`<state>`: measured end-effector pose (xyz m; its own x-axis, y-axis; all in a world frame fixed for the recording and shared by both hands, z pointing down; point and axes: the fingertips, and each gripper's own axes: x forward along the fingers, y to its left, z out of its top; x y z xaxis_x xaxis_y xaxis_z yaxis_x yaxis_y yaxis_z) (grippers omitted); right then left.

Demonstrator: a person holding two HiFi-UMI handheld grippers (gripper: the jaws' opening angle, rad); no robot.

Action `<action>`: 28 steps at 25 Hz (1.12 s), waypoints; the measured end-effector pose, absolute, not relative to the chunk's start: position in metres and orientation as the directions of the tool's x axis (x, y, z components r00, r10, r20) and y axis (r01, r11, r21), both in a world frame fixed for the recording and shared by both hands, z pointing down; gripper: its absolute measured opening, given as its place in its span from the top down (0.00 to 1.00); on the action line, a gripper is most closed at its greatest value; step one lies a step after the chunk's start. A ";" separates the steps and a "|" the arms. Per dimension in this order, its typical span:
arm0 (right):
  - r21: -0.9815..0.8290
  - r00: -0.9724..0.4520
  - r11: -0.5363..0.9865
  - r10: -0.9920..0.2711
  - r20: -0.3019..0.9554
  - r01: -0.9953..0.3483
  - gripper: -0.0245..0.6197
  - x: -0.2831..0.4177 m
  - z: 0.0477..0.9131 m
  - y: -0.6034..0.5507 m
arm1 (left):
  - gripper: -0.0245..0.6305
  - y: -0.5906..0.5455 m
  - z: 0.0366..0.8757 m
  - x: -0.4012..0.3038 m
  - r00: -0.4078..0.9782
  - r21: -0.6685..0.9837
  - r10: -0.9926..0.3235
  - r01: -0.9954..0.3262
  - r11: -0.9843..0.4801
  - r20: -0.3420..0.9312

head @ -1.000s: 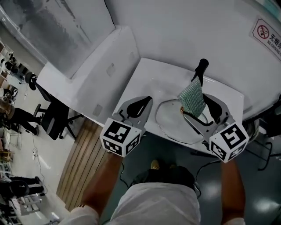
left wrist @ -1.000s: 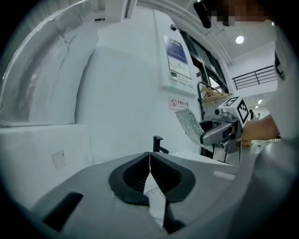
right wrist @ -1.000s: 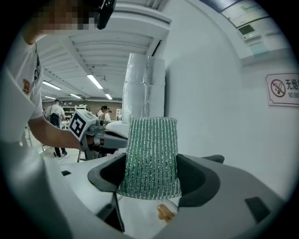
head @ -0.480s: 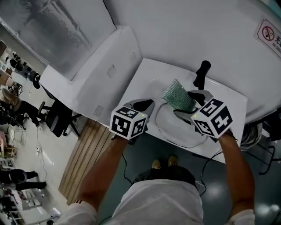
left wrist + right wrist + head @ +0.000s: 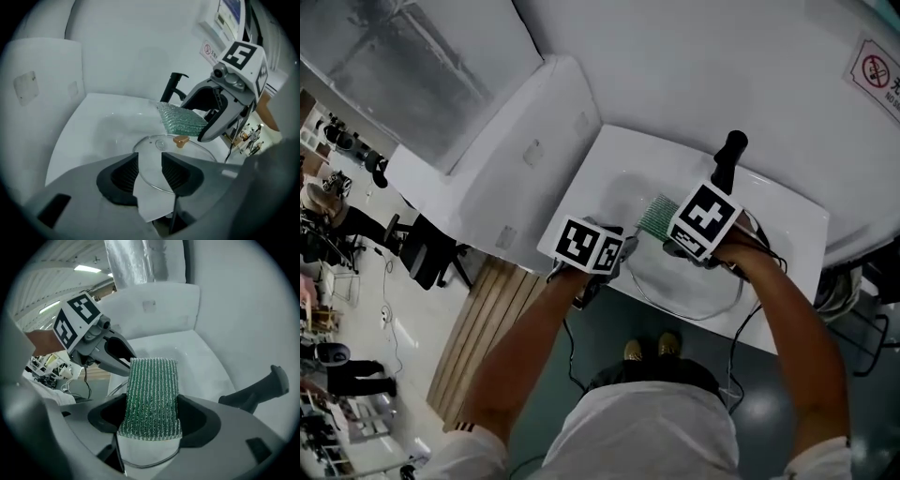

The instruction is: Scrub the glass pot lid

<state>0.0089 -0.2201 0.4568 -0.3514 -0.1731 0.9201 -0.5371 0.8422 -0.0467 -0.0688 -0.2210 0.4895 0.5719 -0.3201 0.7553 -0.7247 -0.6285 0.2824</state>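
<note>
The glass pot lid [image 5: 689,292] lies in the white sink [image 5: 623,164], its brown knob [image 5: 180,139] facing up. My left gripper [image 5: 617,253] is at the lid's left rim. Its jaws [image 5: 150,164] are opening, the rim passes between them, and the ribbed pads stand apart from the glass. My right gripper [image 5: 680,232] is shut on a green scrub pad [image 5: 656,216], which it holds low over the far left part of the lid. In the right gripper view the scrub pad [image 5: 152,399] stands between the right gripper's [image 5: 152,414] fingers, with the lid rim [image 5: 145,461] below.
A black tap lever [image 5: 728,155] stands at the sink's back edge, just beyond the right gripper. White wall panels close the sink in at the left and rear. A no-smoking sign [image 5: 874,73] hangs on the wall. Office chairs and people are on the floor, far left.
Both grippers have moved in over the sink. The right one swung left and down, and took the scrub pad with it toward the lid. The left one slid right to the lid's rim.
</note>
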 end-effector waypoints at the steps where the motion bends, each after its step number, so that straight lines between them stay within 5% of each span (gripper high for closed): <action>1: -0.057 -0.332 0.847 -0.145 0.932 -0.529 0.44 0.008 0.464 -0.220 | 0.71 -0.220 0.494 -0.068 0.567 0.294 -0.301 -0.727 -0.621 0.767; 13: -0.167 -0.144 0.858 0.110 0.983 -0.486 0.44 -0.003 0.528 -0.229 | 0.65 -0.202 0.527 -0.065 0.497 0.299 -0.183 -0.734 -0.609 0.848; 28: -0.194 -0.116 0.808 0.155 0.981 -0.557 0.44 0.006 0.552 -0.234 | 0.65 -0.195 0.542 -0.062 0.494 0.336 -0.122 -0.732 -0.593 0.861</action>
<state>0.0060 -0.2338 0.5523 -0.1161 0.1553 0.9810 -0.5568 0.8078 -0.1938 -0.0615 -0.1954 0.5421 0.4944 -0.1224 0.8606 -0.7319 -0.5927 0.3362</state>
